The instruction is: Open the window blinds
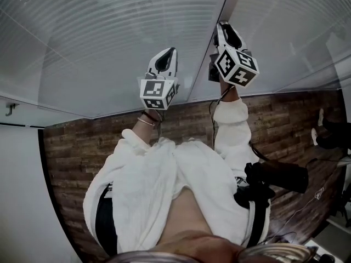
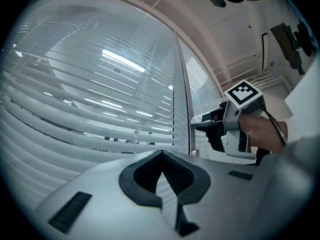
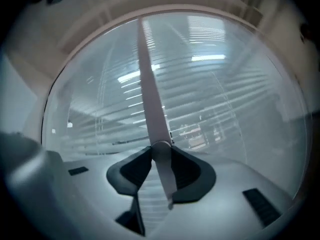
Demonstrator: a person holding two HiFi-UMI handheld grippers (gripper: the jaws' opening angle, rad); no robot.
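Note:
White horizontal blinds [image 1: 104, 43] fill the window in front of me, and light shows between the slats [image 2: 85, 104]. A thin pale tilt wand [image 1: 215, 37] hangs down at the seam between two blind panels. My right gripper [image 1: 224, 33] is raised against it. In the right gripper view the wand [image 3: 149, 89] runs down between the jaws, and my right gripper [image 3: 161, 156] is shut on it. My left gripper [image 1: 166, 59] is held up just left of the wand, near the slats. Its jaws [image 2: 162, 156] meet at the tips with nothing between them. The right gripper [image 2: 232, 126] shows beside it.
A brown wood-plank floor [image 1: 285, 116] lies below the window. A white wall [image 1: 19, 179] stands at the left, with a small hook [image 1: 9, 108] on it. Black gear [image 1: 274, 179] hangs at the person's right hip. Someone's shoes [image 1: 329, 130] stand at the far right.

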